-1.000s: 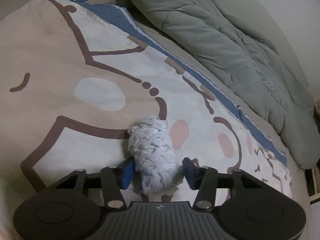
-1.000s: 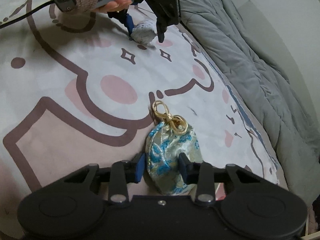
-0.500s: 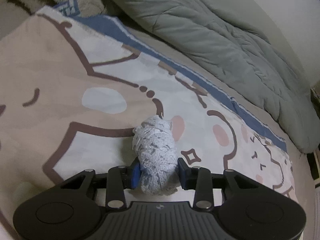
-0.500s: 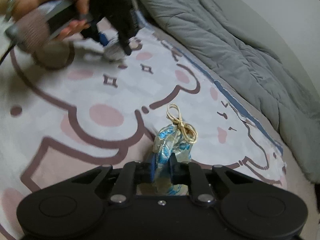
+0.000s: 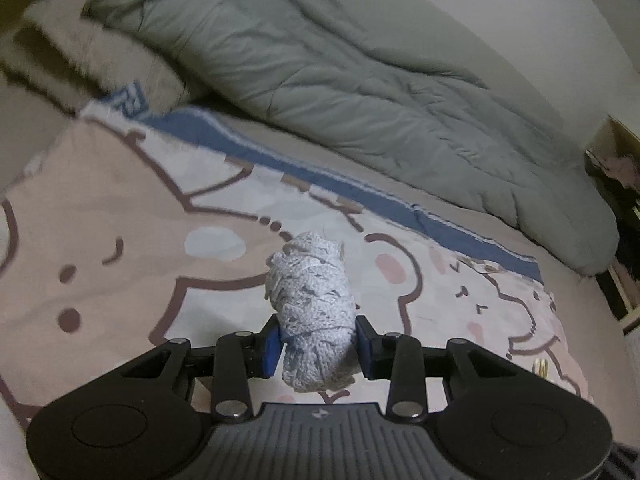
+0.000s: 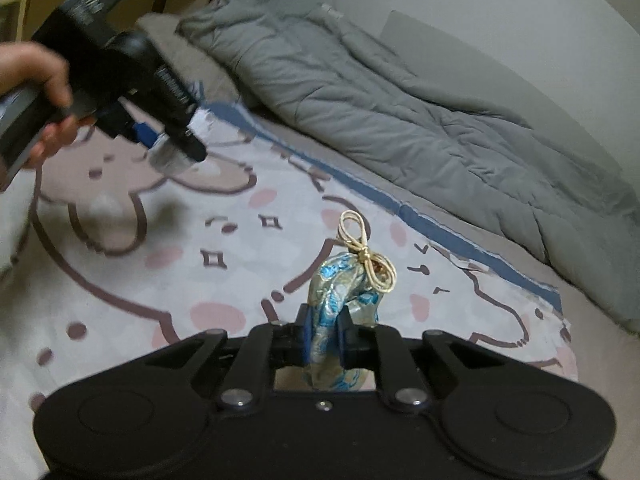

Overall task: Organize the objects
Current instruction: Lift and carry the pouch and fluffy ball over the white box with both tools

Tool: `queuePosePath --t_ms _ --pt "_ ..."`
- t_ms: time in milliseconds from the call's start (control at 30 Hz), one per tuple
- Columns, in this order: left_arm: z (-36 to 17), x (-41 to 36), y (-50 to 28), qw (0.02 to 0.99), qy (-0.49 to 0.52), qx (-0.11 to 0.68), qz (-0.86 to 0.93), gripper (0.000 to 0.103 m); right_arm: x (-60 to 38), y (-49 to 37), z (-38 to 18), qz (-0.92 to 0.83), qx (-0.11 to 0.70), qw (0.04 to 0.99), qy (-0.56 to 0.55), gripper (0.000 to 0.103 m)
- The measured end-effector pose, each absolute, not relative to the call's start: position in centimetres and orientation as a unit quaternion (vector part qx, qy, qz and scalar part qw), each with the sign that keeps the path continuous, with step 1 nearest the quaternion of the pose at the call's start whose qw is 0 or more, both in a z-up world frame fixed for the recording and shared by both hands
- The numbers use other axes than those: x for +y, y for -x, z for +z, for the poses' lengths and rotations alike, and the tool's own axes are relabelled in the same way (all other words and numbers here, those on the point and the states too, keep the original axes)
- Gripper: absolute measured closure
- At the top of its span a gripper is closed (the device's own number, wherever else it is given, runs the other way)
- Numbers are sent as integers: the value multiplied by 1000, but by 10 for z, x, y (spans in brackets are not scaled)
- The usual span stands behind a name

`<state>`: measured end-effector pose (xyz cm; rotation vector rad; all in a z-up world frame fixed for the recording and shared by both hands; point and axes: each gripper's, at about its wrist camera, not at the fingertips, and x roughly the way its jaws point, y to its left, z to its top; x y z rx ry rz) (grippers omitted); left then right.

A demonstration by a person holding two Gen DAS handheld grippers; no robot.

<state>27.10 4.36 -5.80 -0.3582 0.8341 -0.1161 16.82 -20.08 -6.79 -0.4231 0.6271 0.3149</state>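
At lower centre of the left wrist view, the left gripper point(image 5: 316, 344) has its jaws clamped on a pale knitted bundle point(image 5: 312, 312), held clear above the cartoon blanket point(image 5: 120, 216). Low in the right wrist view, the right gripper point(image 6: 324, 338) pinches a blue-and-gold pouch point(image 6: 340, 300), its gold cord point(image 6: 368, 256) looping upward. A grey duvet point(image 6: 400, 112) crosses the upper right.

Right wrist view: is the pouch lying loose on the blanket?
No. The right tool is clamped on the pouch, holding it above the blanket.
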Motion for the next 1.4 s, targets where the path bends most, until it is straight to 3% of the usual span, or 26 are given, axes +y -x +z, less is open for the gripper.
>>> queuePosePath --t_ms 533,1400 --pt "-18 17 -194 909 116 384 -111 64 -224 -137 -14 160 277 942 97 90" --pt "-7 -37 -143 919 33 358 -163 64 -267 -117 -1 131 300 945 0 90"
